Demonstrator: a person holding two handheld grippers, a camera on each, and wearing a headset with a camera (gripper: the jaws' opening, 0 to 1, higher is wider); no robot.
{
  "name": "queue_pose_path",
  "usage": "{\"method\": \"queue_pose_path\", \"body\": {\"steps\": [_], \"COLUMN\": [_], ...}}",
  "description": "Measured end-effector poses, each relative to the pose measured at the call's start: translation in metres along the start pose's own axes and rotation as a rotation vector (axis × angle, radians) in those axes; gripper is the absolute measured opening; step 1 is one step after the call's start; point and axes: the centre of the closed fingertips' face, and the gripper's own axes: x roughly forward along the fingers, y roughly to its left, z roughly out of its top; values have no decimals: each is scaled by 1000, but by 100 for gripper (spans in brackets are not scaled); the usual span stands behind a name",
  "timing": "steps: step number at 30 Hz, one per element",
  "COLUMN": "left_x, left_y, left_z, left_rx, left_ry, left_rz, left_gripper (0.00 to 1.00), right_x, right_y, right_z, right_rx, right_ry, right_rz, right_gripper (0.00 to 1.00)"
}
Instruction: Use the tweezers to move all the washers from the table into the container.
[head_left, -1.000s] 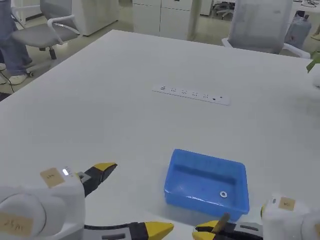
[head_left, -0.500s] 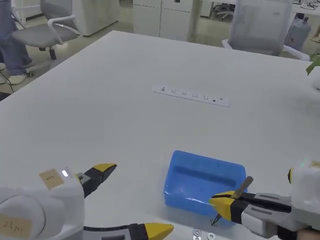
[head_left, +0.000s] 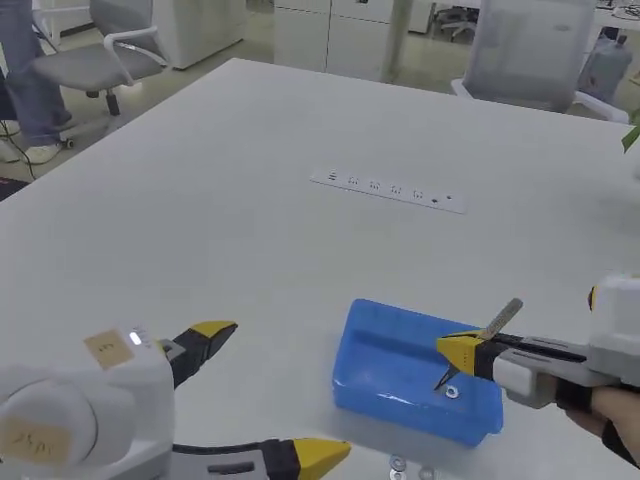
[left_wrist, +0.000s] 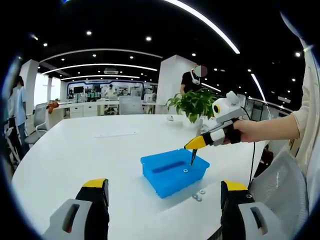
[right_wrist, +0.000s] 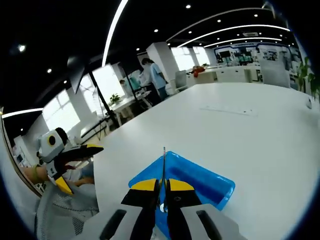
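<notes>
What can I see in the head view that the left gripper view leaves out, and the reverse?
Head view: white cabinets beyond the table, and the left gripper from above, its fingers wide apart. Left gripper view: ceiling lights and the sleeve behind the right gripper. Both: the blue container with one washer inside, the tweezers held over it, and loose washers on the table in front.

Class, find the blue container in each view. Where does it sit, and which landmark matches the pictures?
Head view: blue container low, right of centre.
Left gripper view: blue container at centre, just below the middle.
Right gripper view: blue container bottom centre, behind the jaws.
Shared landmark: the white power strip on the table beyond it.
</notes>
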Motion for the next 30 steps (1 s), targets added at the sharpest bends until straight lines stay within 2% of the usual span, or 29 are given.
{"method": "queue_pose_path", "body": {"steps": [4, 11, 17, 23, 27, 30], "left_x": [0, 1, 0, 0, 0, 0], "left_y": [0, 0, 0, 0, 0, 0], "left_z": [0, -1, -1, -1, -1, -2], "left_rx": [0, 2, 0, 3, 1, 1], "left_ry": [1, 5, 5, 6, 6, 8], "left_rz": [-1, -2, -2, -2, -2, -3], "left_gripper": [95, 95, 95, 95, 95, 95], "right_x": [11, 28, 35, 36, 37, 37], "right_y": [-13, -31, -34, -35, -32, -29], "right_z": [-4, -16, -27, -24, -26, -24], "right_rx": [-2, -19, -41, -57, -60, -68], "right_ry": [24, 75, 111, 93, 101, 85], "right_rz": [-41, -77, -94, -105, -91, -80], "right_gripper": [3, 3, 3, 3, 4, 4]}}
